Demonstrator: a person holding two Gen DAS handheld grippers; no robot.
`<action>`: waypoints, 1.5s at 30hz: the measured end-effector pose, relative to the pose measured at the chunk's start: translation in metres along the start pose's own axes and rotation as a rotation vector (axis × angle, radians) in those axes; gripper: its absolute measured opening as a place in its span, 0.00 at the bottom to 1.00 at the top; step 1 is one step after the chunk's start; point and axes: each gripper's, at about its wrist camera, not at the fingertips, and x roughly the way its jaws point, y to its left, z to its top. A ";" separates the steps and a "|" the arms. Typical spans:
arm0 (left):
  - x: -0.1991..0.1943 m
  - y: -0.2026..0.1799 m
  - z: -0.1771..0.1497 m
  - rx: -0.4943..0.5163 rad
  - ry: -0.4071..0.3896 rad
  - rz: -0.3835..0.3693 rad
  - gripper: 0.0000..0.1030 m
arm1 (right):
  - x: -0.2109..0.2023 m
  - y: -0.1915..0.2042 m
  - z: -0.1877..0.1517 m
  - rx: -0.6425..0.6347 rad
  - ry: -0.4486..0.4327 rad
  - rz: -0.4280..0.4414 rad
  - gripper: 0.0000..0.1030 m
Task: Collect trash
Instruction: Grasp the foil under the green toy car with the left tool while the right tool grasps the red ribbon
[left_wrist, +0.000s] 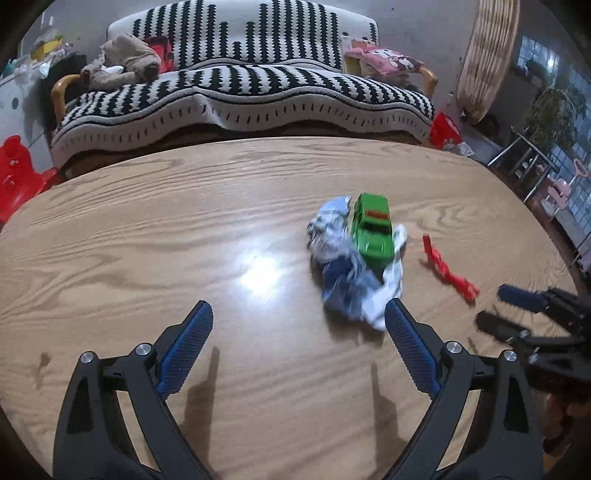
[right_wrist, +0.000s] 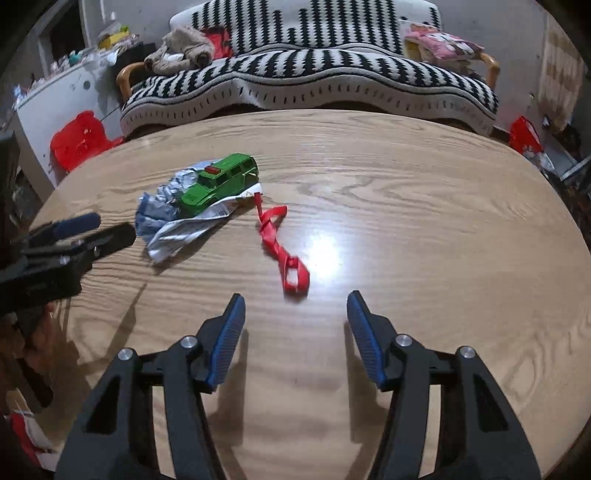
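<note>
Collection not yet begun: my left gripper (left_wrist: 298, 332) and right gripper (right_wrist: 295, 321) hover wide open and empty above the surface (right_wrist: 406, 206), where the crumpled wrapper (left_wrist: 340, 273), pinned under a green toy car (left_wrist: 371, 229), and the red strip (right_wrist: 280, 240) beside it remain.

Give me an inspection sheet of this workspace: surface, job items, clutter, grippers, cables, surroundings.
Surface: wooden table, bare apart from three items, glare patch near centre.
Job's things: crumpled wrapper lying flat; red strip twisted, just right of it.
Clutter: green toy car sitting on the wrapper.
Grippers: left gripper open, nearest the wrapper, holding nothing; right gripper open, just short of the red strip, holding nothing.
Cables: nothing seen.
Surroundings: striped sofa behind the table; red stool at left.
</note>
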 end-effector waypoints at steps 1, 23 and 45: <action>0.004 0.000 0.003 -0.006 0.000 -0.007 0.89 | 0.006 0.000 0.002 -0.008 0.004 0.000 0.54; -0.004 -0.015 0.011 0.042 -0.033 0.031 0.23 | -0.007 0.007 0.006 0.013 -0.085 -0.036 0.14; -0.143 0.053 -0.051 -0.305 -0.275 0.212 0.24 | -0.154 0.031 -0.091 0.090 -0.124 0.005 0.14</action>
